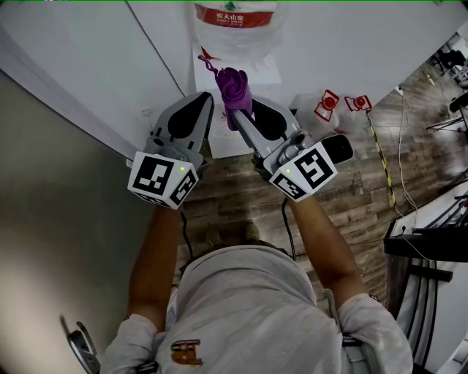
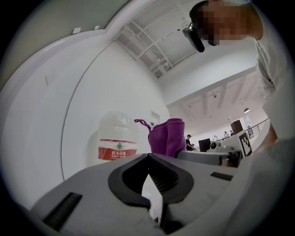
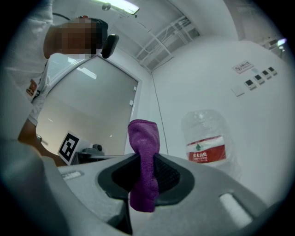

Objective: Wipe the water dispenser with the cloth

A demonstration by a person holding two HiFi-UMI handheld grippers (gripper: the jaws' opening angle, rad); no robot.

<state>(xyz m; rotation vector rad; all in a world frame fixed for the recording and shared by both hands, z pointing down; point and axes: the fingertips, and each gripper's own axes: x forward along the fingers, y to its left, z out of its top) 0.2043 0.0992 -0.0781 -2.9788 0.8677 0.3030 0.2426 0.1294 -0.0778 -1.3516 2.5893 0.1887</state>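
Observation:
The water dispenser [image 1: 267, 69] stands against the white wall, and its clear bottle [image 1: 234, 22] with a red label sits on top. In the gripper views the bottle [image 2: 117, 138] [image 3: 206, 138] shows just ahead of the jaws. My right gripper [image 1: 241, 109] [image 3: 144, 159] is shut on a purple cloth [image 1: 234, 88] [image 3: 144, 152], which sticks up bunched between the jaws, close to the dispenser's top. My left gripper [image 1: 207, 98] [image 2: 148, 156] is beside it on the left, shut with nothing in it. From the left gripper view the cloth [image 2: 168, 137] rises to the right.
Two clear containers with red marks [image 1: 329, 106] [image 1: 358, 102] lie on the wood floor right of the dispenser. A yellow-black strip [image 1: 380, 153] and cables run along the floor. A black stand [image 1: 424, 245] is at the right. A grey door panel [image 1: 66, 219] fills the left.

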